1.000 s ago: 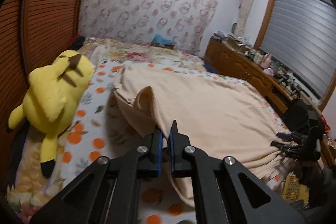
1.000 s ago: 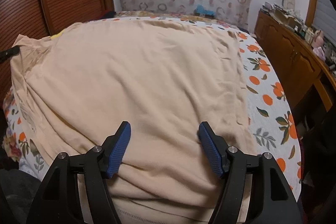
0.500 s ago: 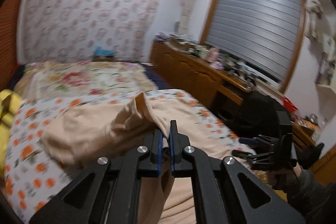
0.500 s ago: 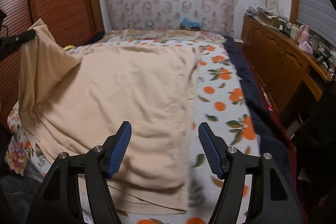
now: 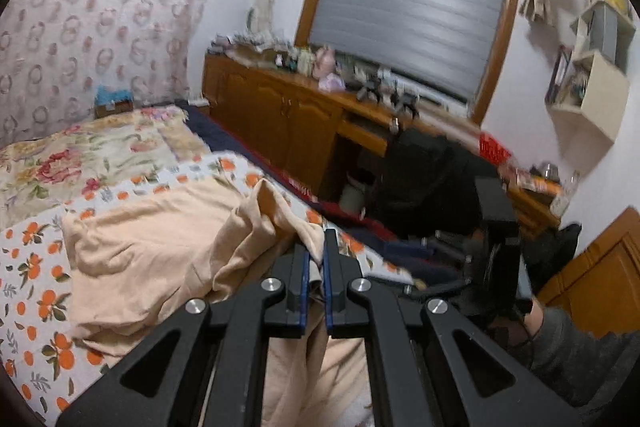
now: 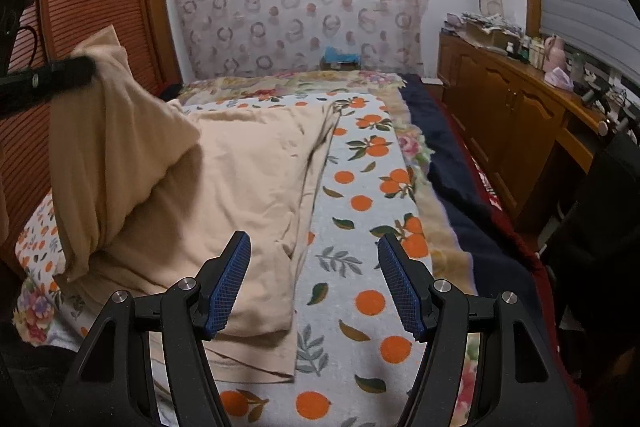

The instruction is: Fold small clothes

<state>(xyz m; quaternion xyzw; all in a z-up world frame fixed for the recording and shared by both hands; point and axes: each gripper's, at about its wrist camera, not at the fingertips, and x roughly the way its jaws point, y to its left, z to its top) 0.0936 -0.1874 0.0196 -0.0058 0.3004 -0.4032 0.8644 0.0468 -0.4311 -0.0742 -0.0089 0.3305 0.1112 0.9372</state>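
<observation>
A beige garment (image 6: 240,179) lies on the orange-print bedspread (image 6: 360,227). My left gripper (image 5: 315,255) is shut on an edge of the beige garment (image 5: 160,247) and holds that part lifted and folded over the rest. In the right wrist view the lifted part (image 6: 108,131) hangs from the left gripper (image 6: 76,69) at the left. My right gripper (image 6: 314,279) is open and empty, low over the bedspread beside the garment's right edge. It shows in the left wrist view (image 5: 472,267) at the right.
A wooden sideboard (image 6: 520,115) with clutter runs along the right of the bed. A slatted wooden door (image 6: 92,27) stands at the left. A dark blanket (image 6: 460,179) borders the bed's right side. A floral quilt (image 5: 92,151) lies at the bed's far end.
My left gripper has carried the garment's edge up and across to the right, folding it over. My right gripper has shifted right, off the garment and over the bare bedspread.
</observation>
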